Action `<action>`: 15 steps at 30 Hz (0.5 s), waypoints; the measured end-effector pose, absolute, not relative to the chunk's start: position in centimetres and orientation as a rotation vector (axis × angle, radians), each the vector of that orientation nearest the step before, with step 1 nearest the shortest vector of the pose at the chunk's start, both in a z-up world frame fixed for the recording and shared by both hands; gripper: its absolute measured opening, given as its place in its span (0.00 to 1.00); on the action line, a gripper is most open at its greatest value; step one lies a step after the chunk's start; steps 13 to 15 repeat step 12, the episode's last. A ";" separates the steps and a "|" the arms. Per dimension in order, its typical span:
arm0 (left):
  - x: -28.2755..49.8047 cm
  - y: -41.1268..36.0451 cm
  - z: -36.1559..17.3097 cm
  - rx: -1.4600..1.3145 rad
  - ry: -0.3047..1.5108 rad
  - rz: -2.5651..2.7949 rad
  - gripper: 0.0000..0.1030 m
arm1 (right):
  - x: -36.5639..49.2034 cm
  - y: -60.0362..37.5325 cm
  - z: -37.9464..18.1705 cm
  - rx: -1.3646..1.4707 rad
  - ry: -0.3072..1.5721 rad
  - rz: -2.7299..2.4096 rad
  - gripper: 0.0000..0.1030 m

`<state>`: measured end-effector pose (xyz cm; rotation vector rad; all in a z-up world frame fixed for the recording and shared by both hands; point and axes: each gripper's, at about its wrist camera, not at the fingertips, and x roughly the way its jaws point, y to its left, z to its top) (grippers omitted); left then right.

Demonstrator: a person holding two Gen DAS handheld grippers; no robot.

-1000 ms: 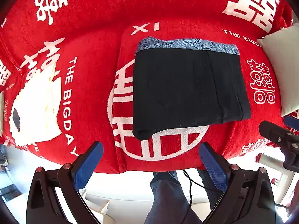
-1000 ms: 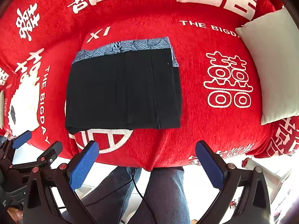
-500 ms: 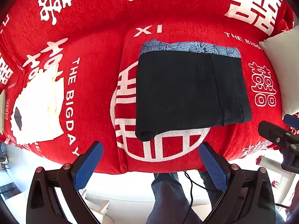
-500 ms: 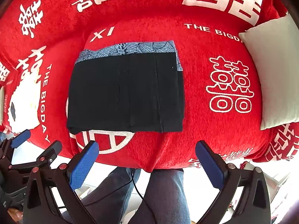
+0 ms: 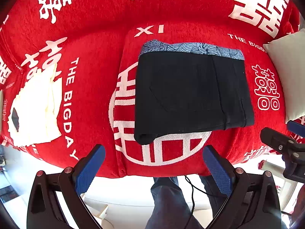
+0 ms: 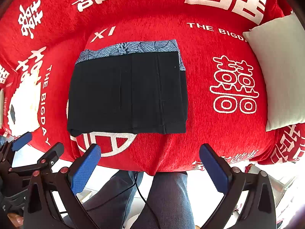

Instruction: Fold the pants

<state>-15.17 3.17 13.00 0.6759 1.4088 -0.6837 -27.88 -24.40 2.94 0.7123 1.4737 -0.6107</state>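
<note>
The black pants with a blue patterned waistband (image 5: 192, 93) lie folded on the red printed sofa cover (image 5: 95, 38), so both the left gripper (image 5: 152, 168) and the right gripper (image 6: 149, 168) hang near, wide open and empty.

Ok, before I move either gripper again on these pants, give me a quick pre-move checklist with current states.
1. Left gripper open and empty: ok.
2. Right gripper open and empty: ok.
3. Black pants lying flat in a folded rectangle on the red cover: ok.
4. Fold edges aligned: not ok; the near-left corner bulges, and a lower layer sticks out on the right.
5. Both grippers clear of the fabric: ok, they sit off the cushion edge.
6. White pillow and cream cloth apart from the pants: ok.
</note>
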 end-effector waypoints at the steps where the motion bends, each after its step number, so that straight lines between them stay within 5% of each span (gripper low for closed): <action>1: -15.2 3.1 13.0 0.676 1.408 -0.683 1.00 | -27.9 -24.4 2.9 0.712 1.474 -0.612 1.00; 15: -15.6 2.6 12.9 0.702 1.391 -0.721 1.00 | -27.9 -24.6 2.8 0.708 1.479 -0.614 1.00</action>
